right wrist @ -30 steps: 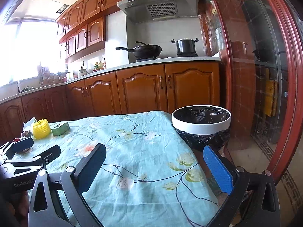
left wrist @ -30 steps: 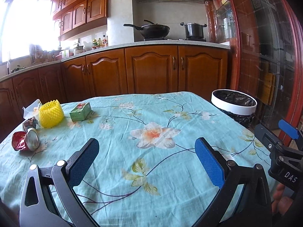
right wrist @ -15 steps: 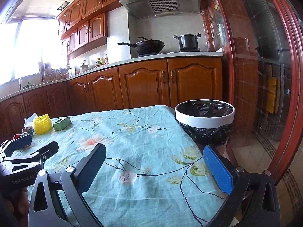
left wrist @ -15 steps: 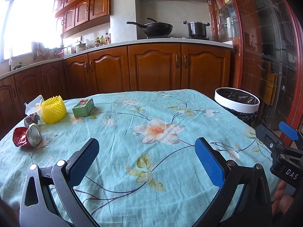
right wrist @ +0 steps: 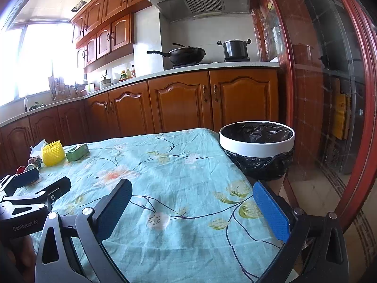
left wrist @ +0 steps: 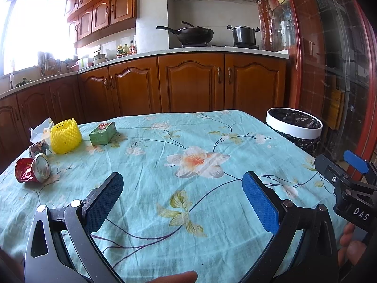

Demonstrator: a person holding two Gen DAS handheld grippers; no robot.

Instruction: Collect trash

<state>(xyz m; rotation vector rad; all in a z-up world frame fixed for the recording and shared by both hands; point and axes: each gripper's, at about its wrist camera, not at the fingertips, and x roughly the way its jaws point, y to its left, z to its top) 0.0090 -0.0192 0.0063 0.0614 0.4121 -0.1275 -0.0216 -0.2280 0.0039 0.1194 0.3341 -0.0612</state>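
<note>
Trash lies at the table's far left: a crushed red can [left wrist: 33, 170], a yellow foam net [left wrist: 66, 136], a green box [left wrist: 103, 133], a crumpled wrapper [left wrist: 37, 148] and white tissue [left wrist: 40, 129]. The net [right wrist: 53, 153] and box [right wrist: 77, 152] also show in the right wrist view. A white-rimmed bin with a black bag [left wrist: 294, 127] [right wrist: 256, 139] stands off the table's far right corner. My left gripper [left wrist: 186, 200] is open and empty over the cloth. My right gripper [right wrist: 195, 207] is open and empty near the right edge.
The table wears a light blue flowered cloth [left wrist: 188, 165]. Wooden kitchen cabinets [left wrist: 188, 85] run behind it, with a wok [left wrist: 188, 34] and a pot [left wrist: 243, 35] on the stove. A red-framed glass door [right wrist: 329, 94] is at the right.
Both views have tilted up and drawn back a little, so the table and trash sit lower in the frame. Both grippers stay open and empty.
</note>
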